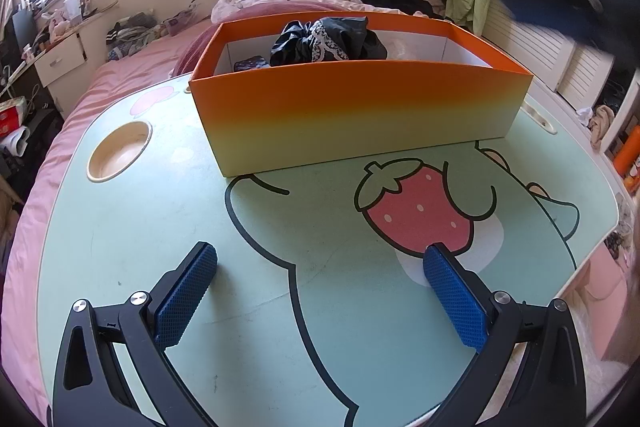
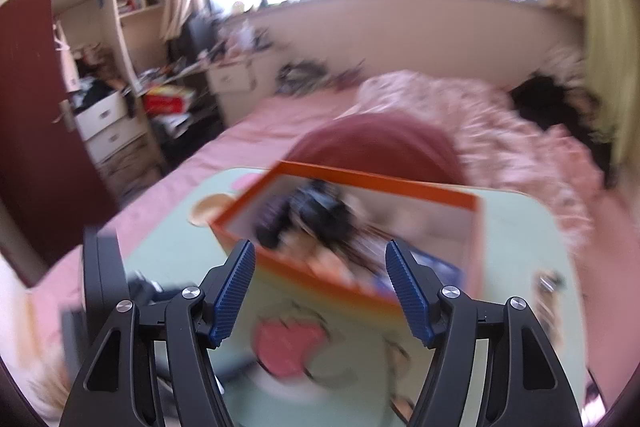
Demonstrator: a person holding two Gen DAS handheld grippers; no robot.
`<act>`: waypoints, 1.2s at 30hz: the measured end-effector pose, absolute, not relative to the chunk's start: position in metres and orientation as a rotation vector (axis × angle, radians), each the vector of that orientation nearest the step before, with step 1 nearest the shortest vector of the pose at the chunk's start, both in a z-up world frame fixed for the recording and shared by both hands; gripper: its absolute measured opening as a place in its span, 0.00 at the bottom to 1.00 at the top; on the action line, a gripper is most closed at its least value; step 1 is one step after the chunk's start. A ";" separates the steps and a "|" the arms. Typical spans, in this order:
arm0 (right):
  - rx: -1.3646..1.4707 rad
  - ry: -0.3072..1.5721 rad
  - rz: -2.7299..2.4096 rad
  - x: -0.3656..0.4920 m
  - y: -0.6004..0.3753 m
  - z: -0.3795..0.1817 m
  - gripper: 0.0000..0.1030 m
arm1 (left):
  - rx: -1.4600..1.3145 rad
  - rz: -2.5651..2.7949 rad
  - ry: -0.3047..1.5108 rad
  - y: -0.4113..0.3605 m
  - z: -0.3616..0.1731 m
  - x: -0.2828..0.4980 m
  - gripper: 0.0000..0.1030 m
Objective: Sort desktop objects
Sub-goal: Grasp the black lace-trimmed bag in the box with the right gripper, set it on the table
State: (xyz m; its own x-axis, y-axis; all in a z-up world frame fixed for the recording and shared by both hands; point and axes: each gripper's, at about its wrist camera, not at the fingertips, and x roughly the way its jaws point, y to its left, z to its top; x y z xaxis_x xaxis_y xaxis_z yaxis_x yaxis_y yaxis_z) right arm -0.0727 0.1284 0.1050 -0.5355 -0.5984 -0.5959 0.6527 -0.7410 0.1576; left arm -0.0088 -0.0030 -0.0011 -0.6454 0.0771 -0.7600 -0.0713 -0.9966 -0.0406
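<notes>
Orange box (image 1: 360,111) already holds dark cloth (image 1: 328,41), so with left gripper (image 1: 320,277) and right gripper (image 2: 320,291) both spread empty, steady the blurred right view before approaching it.

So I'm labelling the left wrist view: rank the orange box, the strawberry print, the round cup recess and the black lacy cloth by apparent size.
1. orange box
2. strawberry print
3. black lacy cloth, partly hidden by the box wall
4. round cup recess

The last two look close; unsure.
</notes>
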 end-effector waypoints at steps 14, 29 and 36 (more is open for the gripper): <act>0.981 0.105 -2.325 -0.130 0.084 0.076 0.34 | -1.016 2.860 -0.594 -0.084 0.027 0.028 1.00; 0.886 -0.074 -2.252 -0.032 0.183 0.029 0.50 | -0.842 2.869 -0.329 -0.063 0.085 0.007 1.00; 0.754 -0.226 -2.320 -0.022 0.216 0.027 0.93 | -1.032 2.692 -0.245 -0.019 0.108 -0.075 0.75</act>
